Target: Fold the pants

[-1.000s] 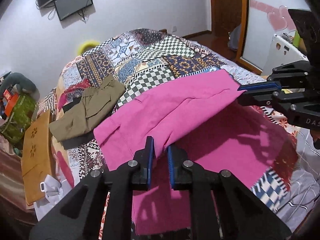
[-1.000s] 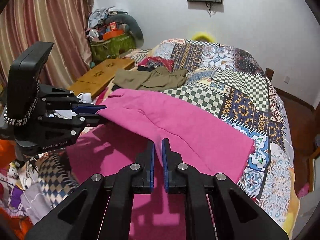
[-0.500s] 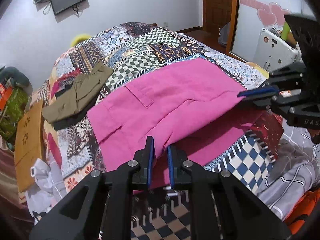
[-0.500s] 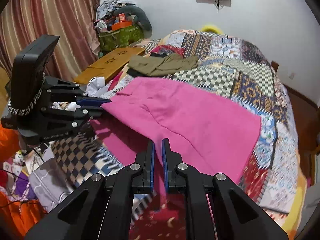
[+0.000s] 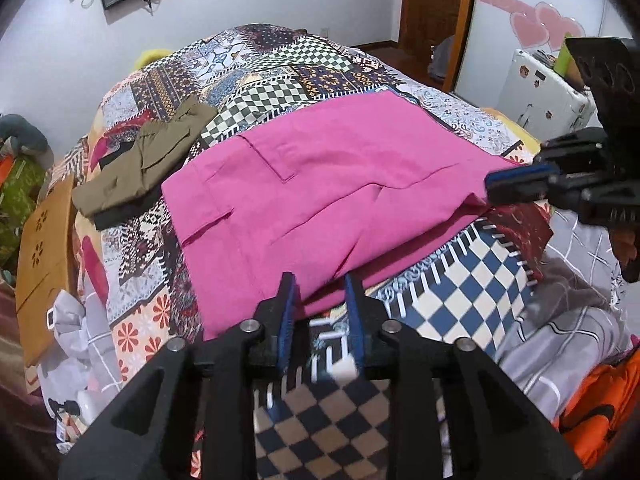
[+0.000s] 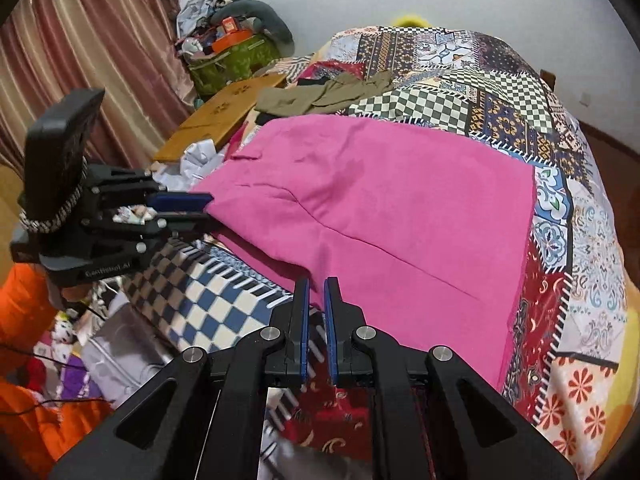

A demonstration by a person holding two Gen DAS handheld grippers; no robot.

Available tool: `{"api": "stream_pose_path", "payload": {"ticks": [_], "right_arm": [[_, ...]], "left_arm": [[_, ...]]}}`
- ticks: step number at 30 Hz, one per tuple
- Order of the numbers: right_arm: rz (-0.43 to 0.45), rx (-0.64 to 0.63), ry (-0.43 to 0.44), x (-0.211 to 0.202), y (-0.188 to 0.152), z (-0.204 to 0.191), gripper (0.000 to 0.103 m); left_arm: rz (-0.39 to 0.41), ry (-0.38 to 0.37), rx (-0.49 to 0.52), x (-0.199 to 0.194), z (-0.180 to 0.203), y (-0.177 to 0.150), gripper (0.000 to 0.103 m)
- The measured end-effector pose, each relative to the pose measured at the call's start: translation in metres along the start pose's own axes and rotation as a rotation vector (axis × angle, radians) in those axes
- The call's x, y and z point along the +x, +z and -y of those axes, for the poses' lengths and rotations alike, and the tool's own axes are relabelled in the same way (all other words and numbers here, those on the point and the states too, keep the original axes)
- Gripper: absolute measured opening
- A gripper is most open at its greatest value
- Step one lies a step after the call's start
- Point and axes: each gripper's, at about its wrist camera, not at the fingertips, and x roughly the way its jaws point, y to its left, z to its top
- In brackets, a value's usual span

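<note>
so the pink pants (image 5: 320,192) sit folded over across the middle of the frame on the patchwork bedspread (image 5: 280,68), top layer lined up on the bottom one, which is why both grippers are down at the near edge. left gripper (image 5: 320,292) has its jaws spread, fabric just at the tips, looks like it's let go. right gripper (image 6: 316,296) has jaws nearly pressed together, can't tell if it's pinching cloth. olive pants (image 5: 140,160) parked at the left, out of the way
</note>
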Motion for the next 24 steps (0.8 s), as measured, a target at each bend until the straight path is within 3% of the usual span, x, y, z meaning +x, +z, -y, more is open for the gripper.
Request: {"api": "stream_pose_path", "payload": {"ticks": [4, 6, 8, 11, 15, 19, 21, 24], "right_arm": [[0.049, 0.013, -0.011, -0.016, 0.005, 0.002, 0.014], [0.07, 0.026, -0.008, -0.021, 0.008, 0.005, 0.016], [0.084, 0.038, -0.012, -0.023, 0.012, 0.008, 0.019], [0.103, 0.054, -0.028, -0.022, 0.021, 0.012, 0.024], [0.109, 0.087, -0.016, -0.011, 0.032, 0.017, 0.03], [0.084, 0.107, 0.003, 0.008, 0.034, 0.015, 0.033], [0.063, 0.103, 0.012, 0.018, 0.035, 0.012, 0.033], [0.036, 0.079, 0.016, 0.031, 0.035, 0.005, 0.033]], "left_arm": [[0.022, 0.001, -0.066, -0.016, -0.018, 0.002, 0.037], [0.036, 0.02, -0.092, -0.022, -0.026, 0.005, 0.045], [0.053, 0.071, -0.109, -0.026, -0.034, 0.009, 0.06], [0.049, 0.085, -0.162, -0.021, -0.047, 0.013, 0.066], [-0.033, 0.049, -0.266, 0.003, -0.063, 0.009, 0.066], [-0.11, -0.075, -0.382, 0.03, -0.072, -0.001, 0.065], [-0.1, -0.065, -0.398, 0.032, -0.07, -0.004, 0.061], [-0.068, -0.016, -0.383, 0.025, -0.067, -0.007, 0.047]]}}
